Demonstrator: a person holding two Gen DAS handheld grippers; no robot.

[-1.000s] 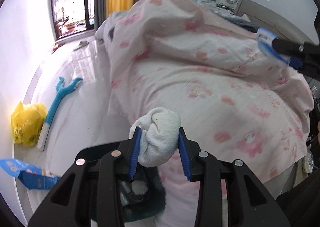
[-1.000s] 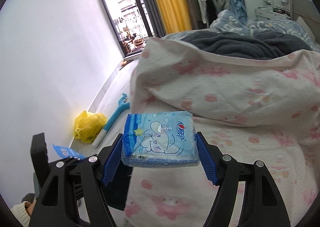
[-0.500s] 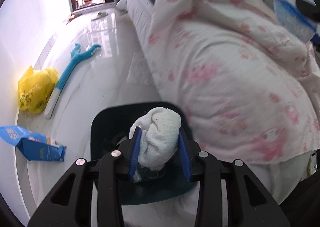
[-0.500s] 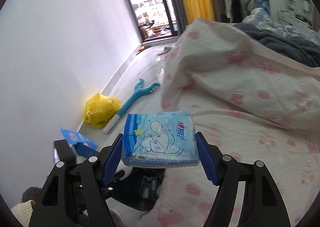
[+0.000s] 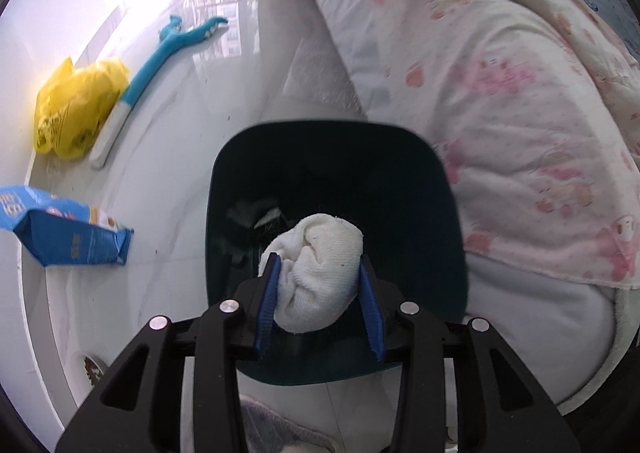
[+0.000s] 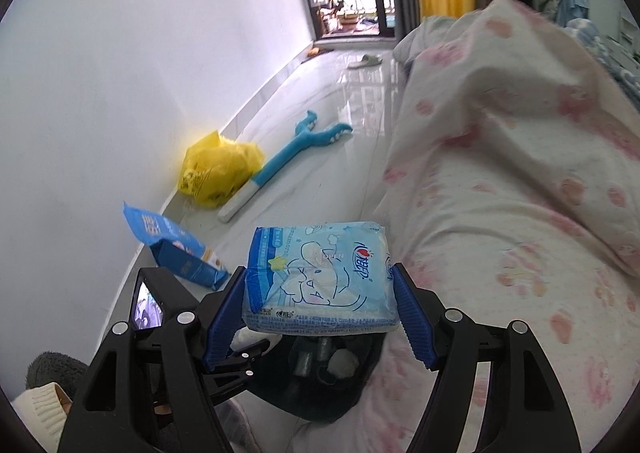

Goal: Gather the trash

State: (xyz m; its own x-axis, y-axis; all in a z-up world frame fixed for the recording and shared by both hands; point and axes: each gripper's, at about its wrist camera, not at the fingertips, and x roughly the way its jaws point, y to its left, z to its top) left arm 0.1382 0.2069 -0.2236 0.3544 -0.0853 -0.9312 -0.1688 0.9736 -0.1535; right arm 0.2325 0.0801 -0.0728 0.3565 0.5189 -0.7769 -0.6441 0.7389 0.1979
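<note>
My left gripper [image 5: 319, 262] points steeply down over the dark teal bin [image 5: 450, 209] that stands on the floor beside the bed. A rolled white cloth wad [image 5: 320, 273] sits between its blue pads, which still touch it while the jaws are opening. Dark scraps and pale pieces lie in the bin's bottom [image 6: 320, 365]. My right gripper [image 6: 318, 273] is shut on a light blue tissue pack [image 6: 316, 293] with a cartoon print. It holds the pack in the air just above and behind the bin.
A yellow plastic bag [image 5: 76, 109], a blue snack bag [image 5: 68, 233] and a blue-and-white long-handled tool [image 5: 160, 57] lie on the glossy floor by the white wall. The bed's pink-print quilt [image 5: 520, 113] hangs down at the right. A slipper [image 6: 366, 61] lies near the balcony door.
My left gripper has come down from above the quilt to right over the bin, the wad still in it. My right gripper has carried the tissue pack off the bed toward the bin.
</note>
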